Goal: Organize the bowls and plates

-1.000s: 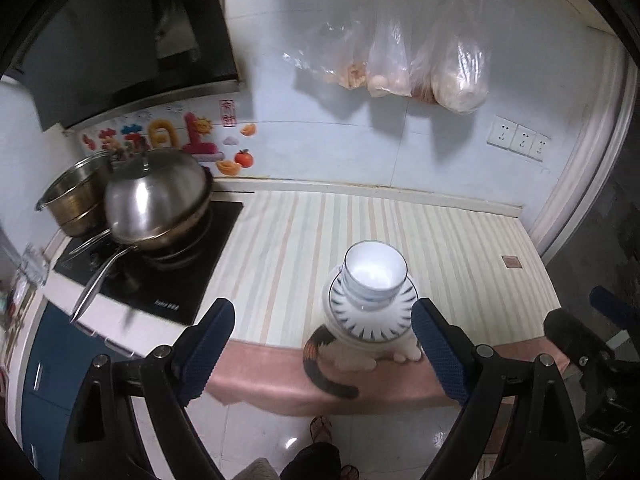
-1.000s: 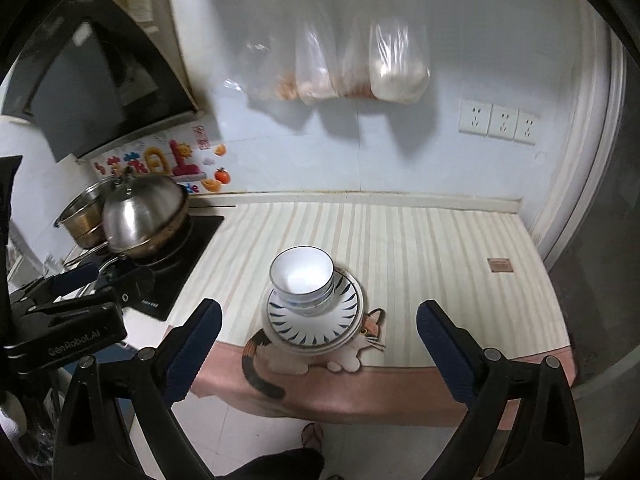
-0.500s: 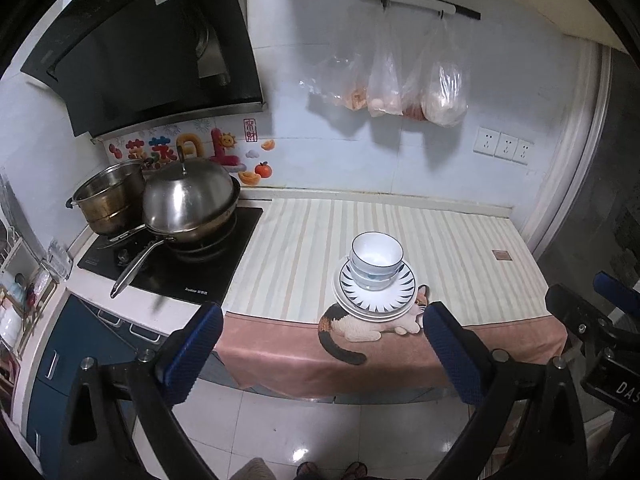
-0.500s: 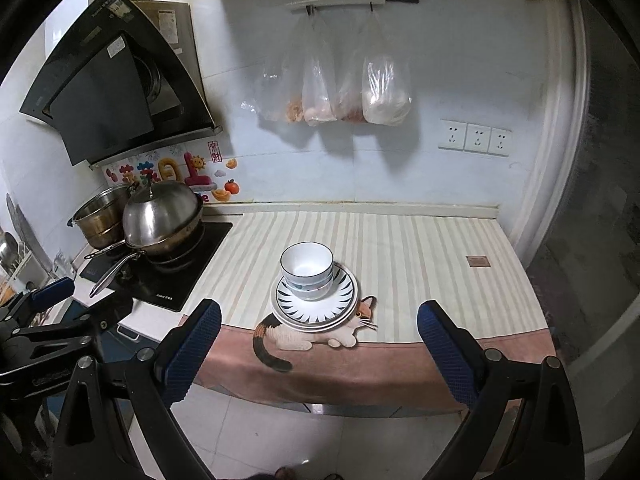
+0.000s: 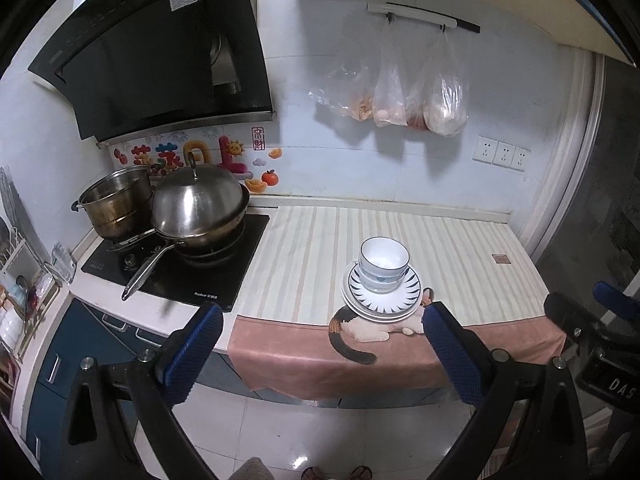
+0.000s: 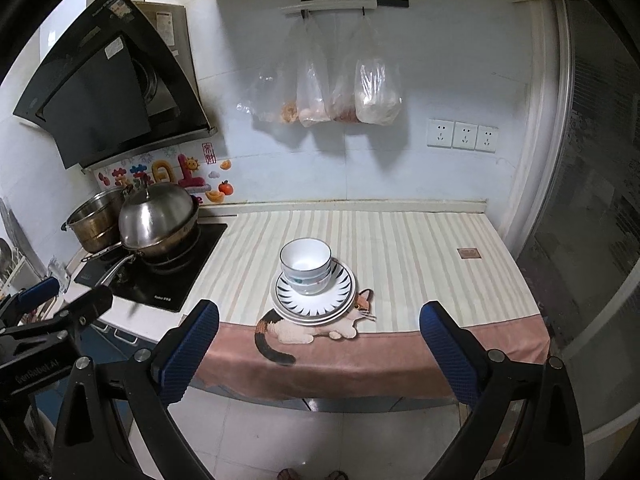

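Note:
A stack of white bowls [image 5: 383, 265] [image 6: 306, 266] rests on a stack of plates [image 5: 382, 304] [image 6: 314, 304] with dark ray markings, near the front edge of the striped counter cloth. My left gripper [image 5: 322, 318] is open and empty, well back from the counter over the floor. My right gripper [image 6: 319, 316] is also open and empty, equally far back, with the stack seen between its blue fingertips. In the right wrist view the left gripper's black body [image 6: 48, 320] shows at the left edge.
A lidded steel wok [image 5: 198, 210] and a steel pot [image 5: 116, 204] stand on the black hob [image 5: 180, 276] at left. Plastic bags [image 5: 400, 96] hang on the back wall. The cloth [image 5: 400, 352] with a cat picture hangs over the counter front. Feet show on the tiled floor.
Both grippers have pulled back and up from the counter, so the stack looks smaller and farther. The left jaws spread a little wider. The bowls and plates have not moved.

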